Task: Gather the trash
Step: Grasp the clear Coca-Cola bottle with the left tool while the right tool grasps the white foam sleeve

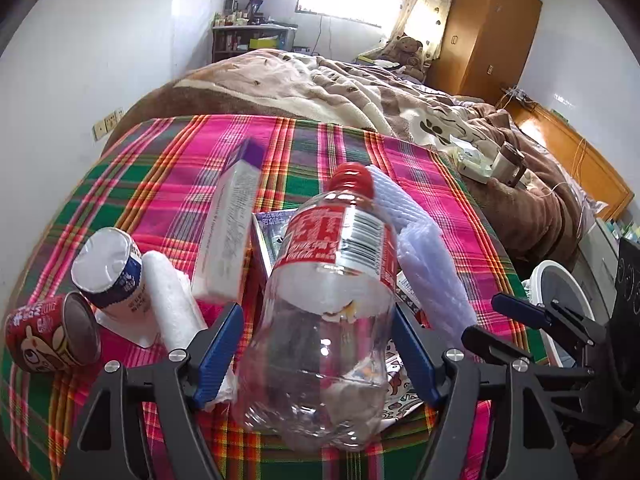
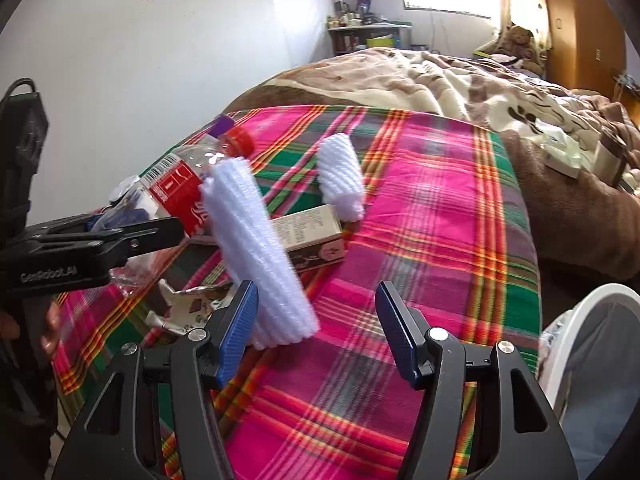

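A clear plastic bottle (image 1: 324,300) with a red cap and red label lies between the blue pads of my left gripper (image 1: 316,354), which is shut on its lower body; the bottle also shows in the right wrist view (image 2: 180,188). My right gripper (image 2: 316,330) is open; a white foam net sleeve (image 2: 256,252) lies just past its left pad, apart from the right one. A second foam sleeve (image 2: 342,172) lies farther back on the plaid cloth (image 2: 432,208). A red can (image 1: 48,338), a yogurt cup (image 1: 108,268), a white box (image 1: 232,236) and wrappers lie around the bottle.
A white bin (image 2: 592,344) stands at the right, below the cloth's edge; it also shows in the left wrist view (image 1: 560,296). A cardboard box (image 2: 312,232) lies behind the sleeve. A brown blanket (image 1: 320,88) covers the bed beyond, with a wardrobe (image 1: 492,28) behind.
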The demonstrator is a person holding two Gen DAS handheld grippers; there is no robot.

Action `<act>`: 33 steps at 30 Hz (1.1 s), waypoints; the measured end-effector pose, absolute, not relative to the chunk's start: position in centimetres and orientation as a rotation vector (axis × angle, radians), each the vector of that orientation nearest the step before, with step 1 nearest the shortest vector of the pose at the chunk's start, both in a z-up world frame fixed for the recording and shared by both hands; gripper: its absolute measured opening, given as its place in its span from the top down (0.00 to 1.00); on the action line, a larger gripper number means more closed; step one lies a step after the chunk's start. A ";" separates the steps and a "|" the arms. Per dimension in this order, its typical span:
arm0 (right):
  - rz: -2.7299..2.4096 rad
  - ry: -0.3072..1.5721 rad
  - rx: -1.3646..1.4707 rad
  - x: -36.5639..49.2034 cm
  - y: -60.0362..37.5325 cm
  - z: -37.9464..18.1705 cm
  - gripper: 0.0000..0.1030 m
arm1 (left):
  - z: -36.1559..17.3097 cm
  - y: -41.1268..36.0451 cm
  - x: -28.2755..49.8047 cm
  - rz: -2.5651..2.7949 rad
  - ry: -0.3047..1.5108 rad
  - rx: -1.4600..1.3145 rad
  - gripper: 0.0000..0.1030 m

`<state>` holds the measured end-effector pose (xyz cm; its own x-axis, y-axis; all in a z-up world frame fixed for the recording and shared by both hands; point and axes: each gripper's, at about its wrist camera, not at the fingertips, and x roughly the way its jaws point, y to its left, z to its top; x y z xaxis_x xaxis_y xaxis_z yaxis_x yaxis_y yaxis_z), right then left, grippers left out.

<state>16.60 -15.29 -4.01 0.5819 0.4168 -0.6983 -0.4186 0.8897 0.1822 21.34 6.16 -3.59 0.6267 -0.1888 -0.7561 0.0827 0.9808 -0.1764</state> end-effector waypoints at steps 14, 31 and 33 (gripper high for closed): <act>0.572 0.862 0.025 18.3 -14.0 -4.8 0.44 | -3.4 6.0 23.0 -0.201 0.892 -0.099 0.27; 0.561 0.829 0.062 17.4 -15.1 -4.4 0.73 | -3.1 4.7 22.2 -0.216 0.860 -0.075 0.39; 0.549 0.823 0.073 17.2 -15.4 -4.3 0.73 | -3.0 4.6 21.9 -0.215 0.853 -0.077 0.39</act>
